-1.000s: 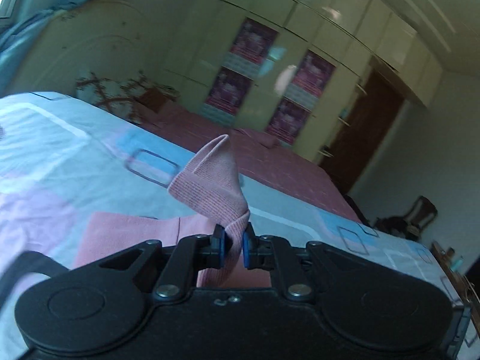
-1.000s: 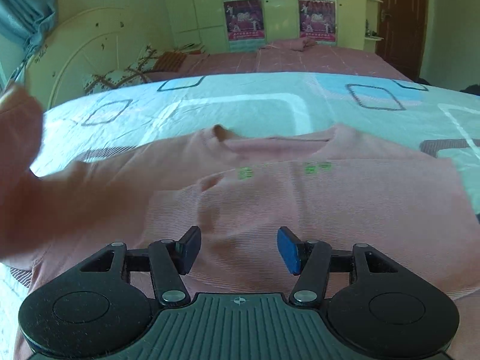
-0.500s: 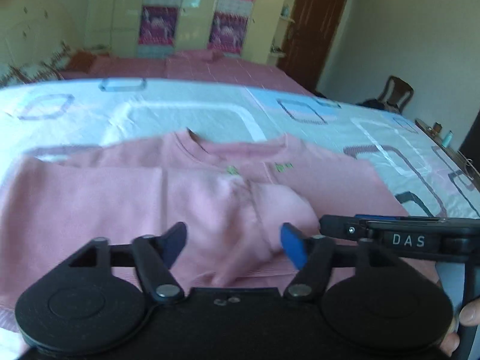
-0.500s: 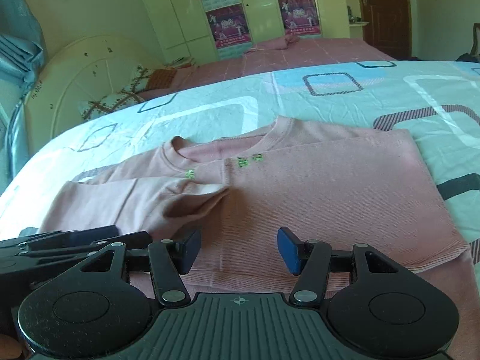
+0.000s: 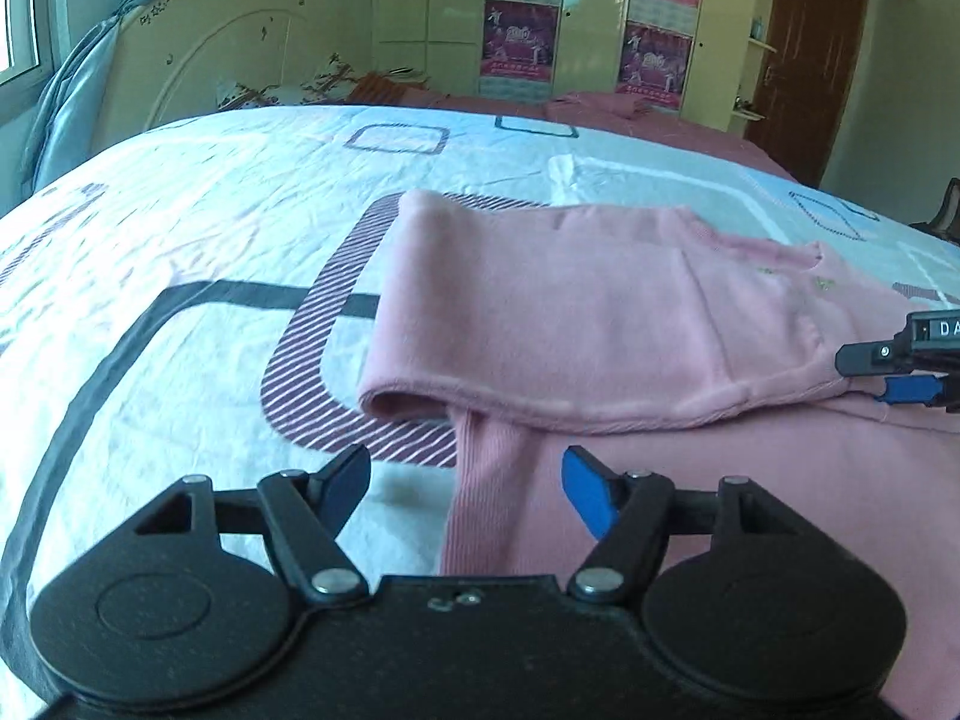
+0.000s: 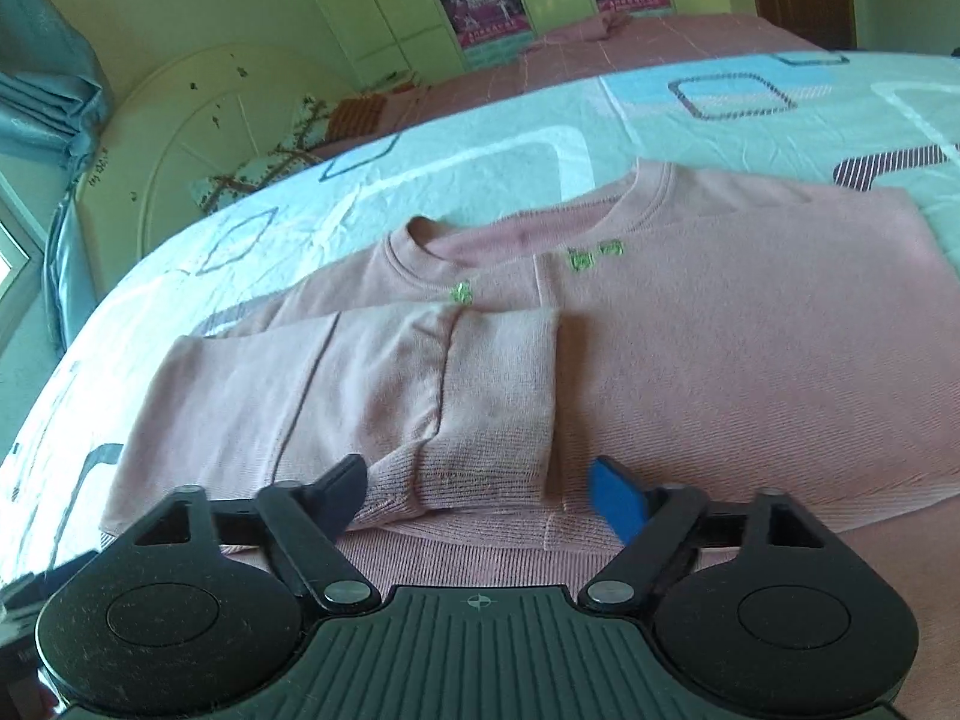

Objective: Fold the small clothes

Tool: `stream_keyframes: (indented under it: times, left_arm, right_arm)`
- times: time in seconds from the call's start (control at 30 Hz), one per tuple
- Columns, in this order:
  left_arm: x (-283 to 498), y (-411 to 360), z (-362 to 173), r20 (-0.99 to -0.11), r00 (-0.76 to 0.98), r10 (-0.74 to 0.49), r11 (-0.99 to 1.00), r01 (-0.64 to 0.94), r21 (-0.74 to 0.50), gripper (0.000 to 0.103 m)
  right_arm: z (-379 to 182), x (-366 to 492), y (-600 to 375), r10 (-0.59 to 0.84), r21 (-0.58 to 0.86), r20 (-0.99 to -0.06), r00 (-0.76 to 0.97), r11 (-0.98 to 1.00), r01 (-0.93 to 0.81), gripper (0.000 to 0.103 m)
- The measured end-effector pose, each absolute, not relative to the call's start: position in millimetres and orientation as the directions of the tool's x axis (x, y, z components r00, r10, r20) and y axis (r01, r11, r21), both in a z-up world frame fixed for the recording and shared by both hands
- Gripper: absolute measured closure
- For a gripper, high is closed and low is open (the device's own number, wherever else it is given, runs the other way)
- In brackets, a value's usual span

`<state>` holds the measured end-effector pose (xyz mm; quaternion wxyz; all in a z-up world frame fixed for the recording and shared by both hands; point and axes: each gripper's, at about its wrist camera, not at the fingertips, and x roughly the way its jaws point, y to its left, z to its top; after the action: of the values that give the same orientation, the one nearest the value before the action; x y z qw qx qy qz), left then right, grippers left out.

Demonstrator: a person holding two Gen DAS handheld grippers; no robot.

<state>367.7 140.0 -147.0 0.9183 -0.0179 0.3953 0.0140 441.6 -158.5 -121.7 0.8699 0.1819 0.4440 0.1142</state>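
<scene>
A pink sweater (image 5: 600, 312) lies flat on the bed, front up, with small green marks under its collar (image 6: 528, 222). One sleeve (image 6: 360, 384) is folded across the chest, and its ribbed cuff (image 6: 498, 396) ends near the middle. My left gripper (image 5: 465, 468) is low over the sweater's side edge. Its jaws are apart and closing, with the ribbed hem (image 5: 486, 492) between them but not pinched. My right gripper (image 6: 477, 471) hovers just in front of the cuff, its jaws opening and not touching it. Its tip also shows as the right gripper (image 5: 900, 372) in the left wrist view.
The patterned bedsheet (image 5: 180, 240) spreads wide to the left and beyond the sweater. A white headboard (image 5: 198, 60) and blue curtain (image 5: 72, 90) stand at the far left. Wardrobes with posters (image 6: 480, 0) and a brown door (image 5: 804, 60) line the back wall.
My left gripper let go of the cuff, which now lies folded on the chest, and dropped to the sweater's side edge. The right gripper shifted slightly towards the cuff.
</scene>
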Motion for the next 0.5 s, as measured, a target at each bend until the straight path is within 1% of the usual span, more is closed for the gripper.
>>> stream_keyframes:
  times: [0.03, 0.07, 0.1, 0.13, 0.17, 0.2, 0.27, 0.33, 0.37, 0.4, 0.43, 0.5]
  left_arm:
    - [366, 142, -150, -0.731, 0.682, 0.02, 0.999, -0.046, -0.015, 0.038]
    - [367, 141, -153, -0.731, 0.682, 0.027, 0.999, -0.05, -0.01, 0.038]
    - [368, 140, -154, -0.725, 0.688, 0.035, 0.999, -0.053, -0.002, 0.038]
    - [369, 139, -154, -0.717, 0.695, 0.047, 0.998, -0.057, 0.011, 0.038]
    - [372, 137, -155, -0.711, 0.7, 0.061, 0.998, -0.062, 0.025, 0.036]
    - [376, 136, -156, -0.706, 0.704, 0.075, 0.997, -0.071, 0.034, 0.036]
    - [383, 136, -159, -0.698, 0.71, 0.095, 0.995, -0.091, 0.043, 0.037]
    - [389, 137, -162, -0.685, 0.718, 0.121, 0.992, -0.11, 0.061, 0.042]
    - [391, 138, -162, -0.681, 0.721, 0.127, 0.991, -0.12, 0.058, 0.048]
    - [393, 140, -162, -0.677, 0.725, 0.127, 0.991, -0.129, 0.048, 0.052]
    - [394, 143, -162, -0.672, 0.729, 0.129, 0.99, -0.136, 0.041, 0.06]
    - [395, 145, -161, -0.666, 0.736, 0.123, 0.99, -0.135, 0.034, 0.067]
  right_arm:
    - [-123, 443, -156, 0.35, 0.411, -0.735, 0.58, 0.911, -0.029, 0.046]
    - [-123, 444, -154, 0.349, 0.408, -0.732, 0.585, 0.912, -0.034, 0.052]
    - [-123, 445, -152, 0.353, 0.41, -0.733, 0.581, 0.911, -0.037, 0.063]
    - [-123, 447, -150, 0.368, 0.423, -0.733, 0.572, 0.905, -0.04, 0.071]
    - [-123, 448, -147, 0.381, 0.432, -0.731, 0.566, 0.9, -0.048, 0.082]
    - [-122, 449, -144, 0.383, 0.426, -0.731, 0.564, 0.903, -0.061, 0.085]
    - [-115, 448, -136, 0.369, 0.395, -0.722, 0.586, 0.914, -0.09, 0.087]
    - [-102, 444, -135, 0.355, 0.369, -0.692, 0.629, 0.922, -0.115, 0.087]
    - [-95, 442, -139, 0.348, 0.36, -0.672, 0.654, 0.925, -0.122, 0.088]
    - [-86, 440, -142, 0.338, 0.348, -0.654, 0.676, 0.929, -0.127, 0.088]
    - [-77, 439, -146, 0.32, 0.325, -0.636, 0.702, 0.936, -0.132, 0.088]
    - [-65, 438, -155, 0.273, 0.27, -0.612, 0.743, 0.954, -0.129, 0.089]
